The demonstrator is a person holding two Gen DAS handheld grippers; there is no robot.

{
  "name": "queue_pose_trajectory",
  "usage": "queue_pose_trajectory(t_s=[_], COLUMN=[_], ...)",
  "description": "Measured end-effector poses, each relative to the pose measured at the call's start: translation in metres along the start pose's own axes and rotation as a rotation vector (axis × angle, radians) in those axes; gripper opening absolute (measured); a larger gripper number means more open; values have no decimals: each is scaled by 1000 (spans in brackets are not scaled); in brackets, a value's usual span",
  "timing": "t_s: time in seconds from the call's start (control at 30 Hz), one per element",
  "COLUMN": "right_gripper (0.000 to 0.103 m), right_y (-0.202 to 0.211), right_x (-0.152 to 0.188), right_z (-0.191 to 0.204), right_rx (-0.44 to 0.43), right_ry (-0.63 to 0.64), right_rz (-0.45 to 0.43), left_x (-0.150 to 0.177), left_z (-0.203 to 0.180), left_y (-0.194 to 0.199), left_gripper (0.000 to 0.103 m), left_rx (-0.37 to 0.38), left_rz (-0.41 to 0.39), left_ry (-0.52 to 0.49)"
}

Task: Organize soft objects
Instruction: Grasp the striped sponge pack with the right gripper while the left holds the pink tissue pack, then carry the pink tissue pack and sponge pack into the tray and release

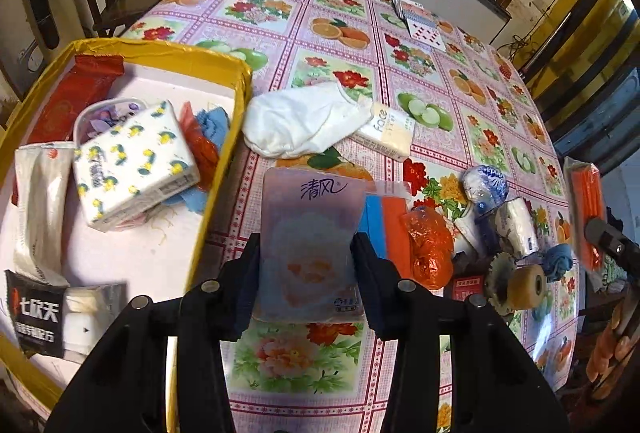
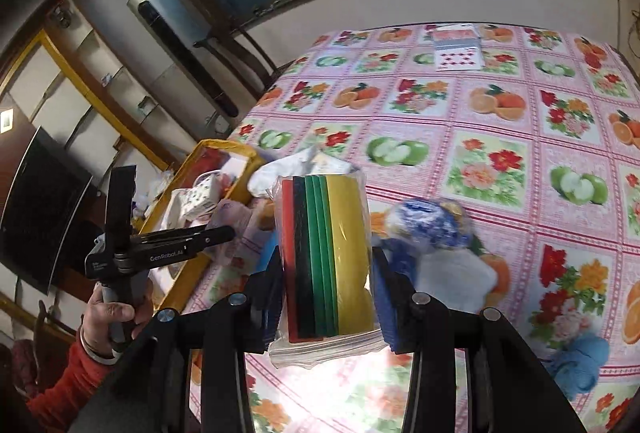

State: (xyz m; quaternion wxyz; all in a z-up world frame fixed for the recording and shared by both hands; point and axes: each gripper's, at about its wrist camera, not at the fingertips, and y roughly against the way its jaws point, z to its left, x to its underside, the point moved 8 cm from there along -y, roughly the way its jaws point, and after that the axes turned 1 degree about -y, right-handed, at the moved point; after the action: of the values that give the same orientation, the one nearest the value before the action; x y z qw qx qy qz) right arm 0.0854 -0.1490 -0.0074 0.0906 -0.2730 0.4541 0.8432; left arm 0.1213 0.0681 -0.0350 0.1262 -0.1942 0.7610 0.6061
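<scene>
On the table covered with a fruit-and-flower oilcloth [image 1: 340, 45], a pinkish tissue pack [image 1: 310, 245] printed with blue characters was clamped between the two fingers of the left gripper [image 1: 306, 253], held above the cloth just to the right of the yellow-rimmed tray [image 1: 240, 73]. Inside that tray a lemon-print tissue pack [image 1: 134, 163], a red packet [image 1: 68, 101], a blue cloth [image 1: 214, 123] and a black packet with white characters [image 1: 36, 313] were already gathered. Just beyond the tray's right wall, a crumpled white cloth [image 1: 304, 121] was seen lying against a small pack marked "face" [image 1: 388, 131]. Further right, an orange plastic bag [image 1: 430, 245], a blue-and-white wrapped bundle [image 1: 486, 185] and a roll of tape [image 1: 524, 287] were clustered together.

In the right wrist view, the right gripper [image 2: 326, 273] was closed on a clear bag of coloured foam sheets [image 2: 328, 257], red, black, green and yellow, held upright above the table. The person's hand [image 2: 112, 317], in a red sleeve, was seen gripping the handle of the other tool beside the tray. A spread of playing cards [image 2: 458, 51] lay at the far end of the table, well apart from everything else.
</scene>
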Motion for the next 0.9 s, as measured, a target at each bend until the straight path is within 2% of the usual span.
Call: queue_pose_trajectory(t_s=[0.1,0.23,0.37,0.43,0.57,0.67,0.77,0.8,0.9], right_gripper=[41,41,41,41,41,41,41,44,45], right_y=[-30,-85,-149,-179,-224,-242,-260,-266,-277], right_x=[-5,-17,-33,-41,-53,-59,-64,-66,-65], right_z=[50,107,152,168,190,204,215,219,229], right_rx=[-36,-77,-94,-94,-84,-25,21,39,30], right_ry=[63,107,108,94,73,120,158,171,189], right_rz=[35,82,120,137,157,157,165,163,183], left_x=[-13,-28,-27,-24,-21,-26,-30,-30,-32], left_z=[26,82,134,154,176,189,199,200,199], left_y=[24,44,46,42,42,43,36,37,34], left_gripper=[42,42,42,42,42,43,42,43,43], left_rx=[-29,-105,-163,-168,-181,-209,-196,-203,-214], left_rz=[-47,-83,-84,-75,-86,-98,-81,-82,-85], left_ry=[19,79,141,175,199,207,229,226,216])
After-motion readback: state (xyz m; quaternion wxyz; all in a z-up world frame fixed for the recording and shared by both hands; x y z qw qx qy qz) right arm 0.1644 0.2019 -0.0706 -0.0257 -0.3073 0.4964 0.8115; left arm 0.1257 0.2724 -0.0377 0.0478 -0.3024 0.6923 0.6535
